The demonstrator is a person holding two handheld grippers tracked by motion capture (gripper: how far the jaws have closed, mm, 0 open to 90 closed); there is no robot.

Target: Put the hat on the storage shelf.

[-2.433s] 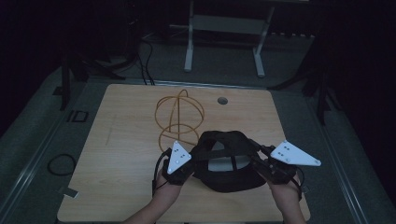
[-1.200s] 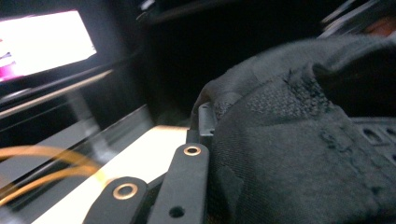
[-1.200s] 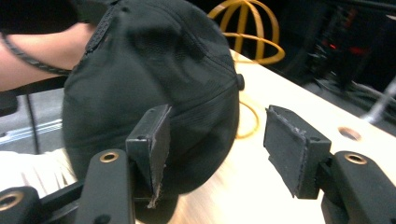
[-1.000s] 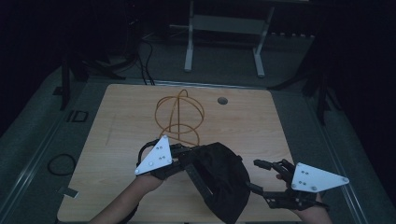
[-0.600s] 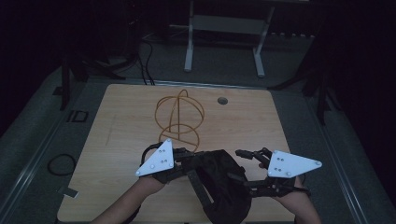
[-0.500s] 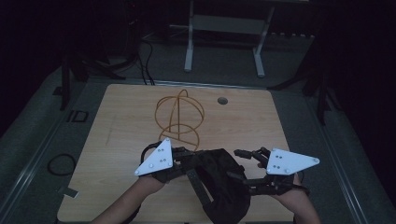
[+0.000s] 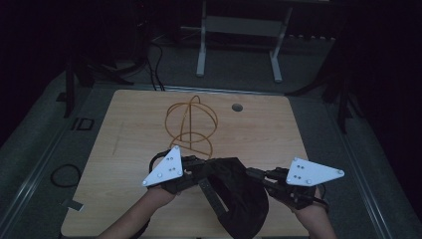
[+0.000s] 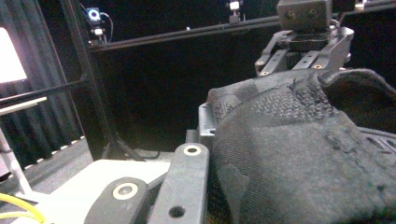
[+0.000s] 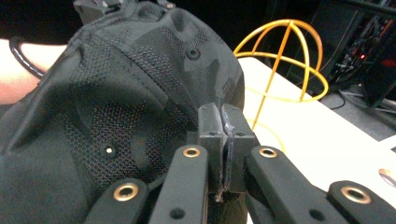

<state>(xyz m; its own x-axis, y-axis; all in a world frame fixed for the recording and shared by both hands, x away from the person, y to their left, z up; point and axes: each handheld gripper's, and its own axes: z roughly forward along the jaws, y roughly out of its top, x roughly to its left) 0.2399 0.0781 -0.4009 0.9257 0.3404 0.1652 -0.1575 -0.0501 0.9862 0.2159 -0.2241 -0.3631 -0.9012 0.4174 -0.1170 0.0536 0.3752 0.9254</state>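
A black mesh cap (image 7: 234, 196) hangs over the near part of the table between my two grippers. My left gripper (image 7: 205, 169) is shut on the cap's left side; in the left gripper view the cap (image 8: 299, 154) covers one jaw. My right gripper (image 7: 253, 174) has just been closing and is now shut on the cap's right edge. In the right gripper view a thin strip of the cap (image 9: 126, 79) is pinched between the pads of that gripper (image 9: 223, 128). A yellow wire hat stand (image 7: 191, 124) sits beyond the cap, apart from it.
The wooden table (image 7: 124, 144) has a small round hole (image 7: 237, 107) at the back right. The yellow wire stand (image 9: 285, 60) rises right of the cap in the right gripper view. A metal frame (image 7: 239, 40) stands on the dark floor behind the table.
My right gripper came in leftward from the table's right side with open jaws and closed them on the cap's edge. The left gripper kept its hold and stayed put.
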